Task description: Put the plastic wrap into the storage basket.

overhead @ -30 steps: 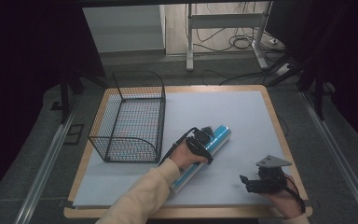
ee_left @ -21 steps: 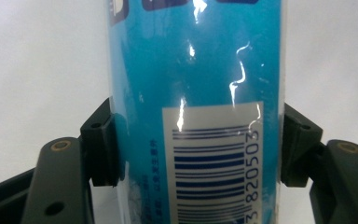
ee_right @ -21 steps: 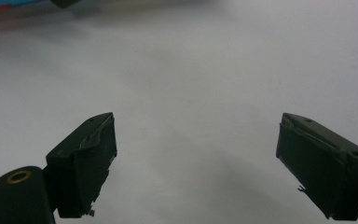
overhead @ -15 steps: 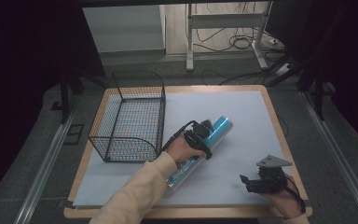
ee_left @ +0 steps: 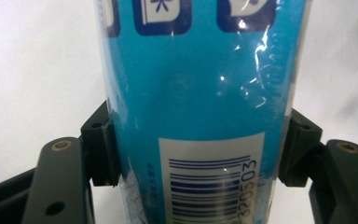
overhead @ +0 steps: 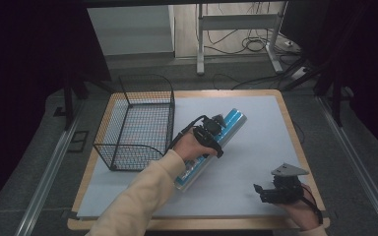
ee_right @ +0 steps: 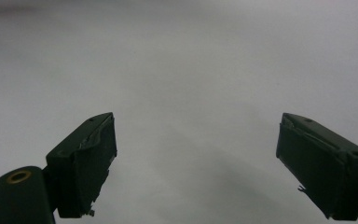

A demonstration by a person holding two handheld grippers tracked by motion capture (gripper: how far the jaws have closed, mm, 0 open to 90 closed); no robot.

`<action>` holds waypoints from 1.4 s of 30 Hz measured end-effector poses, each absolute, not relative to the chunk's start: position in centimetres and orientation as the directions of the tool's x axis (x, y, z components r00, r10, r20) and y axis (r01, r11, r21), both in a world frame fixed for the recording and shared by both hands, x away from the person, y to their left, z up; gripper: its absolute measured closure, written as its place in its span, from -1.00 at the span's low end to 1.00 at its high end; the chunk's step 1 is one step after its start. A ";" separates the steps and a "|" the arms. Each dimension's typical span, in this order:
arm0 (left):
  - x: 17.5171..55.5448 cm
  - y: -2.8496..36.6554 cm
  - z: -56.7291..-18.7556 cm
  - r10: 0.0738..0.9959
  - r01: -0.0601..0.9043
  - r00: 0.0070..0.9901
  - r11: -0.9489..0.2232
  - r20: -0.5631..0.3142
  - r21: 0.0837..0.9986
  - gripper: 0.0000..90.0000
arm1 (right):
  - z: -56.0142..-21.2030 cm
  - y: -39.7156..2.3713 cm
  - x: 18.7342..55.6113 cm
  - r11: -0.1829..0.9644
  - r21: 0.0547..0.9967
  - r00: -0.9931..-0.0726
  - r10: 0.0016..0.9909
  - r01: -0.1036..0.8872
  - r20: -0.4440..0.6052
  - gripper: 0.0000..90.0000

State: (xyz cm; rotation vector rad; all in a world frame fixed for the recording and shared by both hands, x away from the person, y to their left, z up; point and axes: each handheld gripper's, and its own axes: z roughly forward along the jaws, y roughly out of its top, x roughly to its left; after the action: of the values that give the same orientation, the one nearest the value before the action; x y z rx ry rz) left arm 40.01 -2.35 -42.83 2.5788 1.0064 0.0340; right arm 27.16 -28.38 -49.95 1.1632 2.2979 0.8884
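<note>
A long blue tube-shaped package (overhead: 229,124) in clear wrap slants across the middle of the white table sheet. My left gripper (overhead: 210,132) is shut on its middle, and the package hangs lifted off the sheet. In the left gripper view both black pads (ee_left: 103,144) press the sides of the blue package (ee_left: 200,93), whose barcode label faces the camera. My right gripper (overhead: 266,192) rests near the table's front right corner, jaws open. In the right gripper view nothing lies between its fingers (ee_right: 86,158), just white sheet.
A black wire basket (overhead: 140,123) stands on the left part of the table, right beside the package and my left hand. The wooden table edge (overhead: 295,132) frames the white sheet. Desk legs and cables lie on the floor beyond.
My left gripper has risen with the blue package and drifted a little toward the basket. The right gripper has stayed put.
</note>
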 end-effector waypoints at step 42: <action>45.1 -2.6 -34.3 0.665 0.625 0.747 -0.684 -0.032 0.376 -0.30 | -49.9 -28.8 27.4 0.429 0.705 -0.551 0.832 0.565 -0.064 -0.73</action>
State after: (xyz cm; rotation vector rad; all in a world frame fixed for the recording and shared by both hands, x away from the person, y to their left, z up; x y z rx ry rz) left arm 45.08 -2.56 -34.27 2.5821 0.9920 0.1505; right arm 27.38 -28.75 -49.92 1.1867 2.2824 0.8986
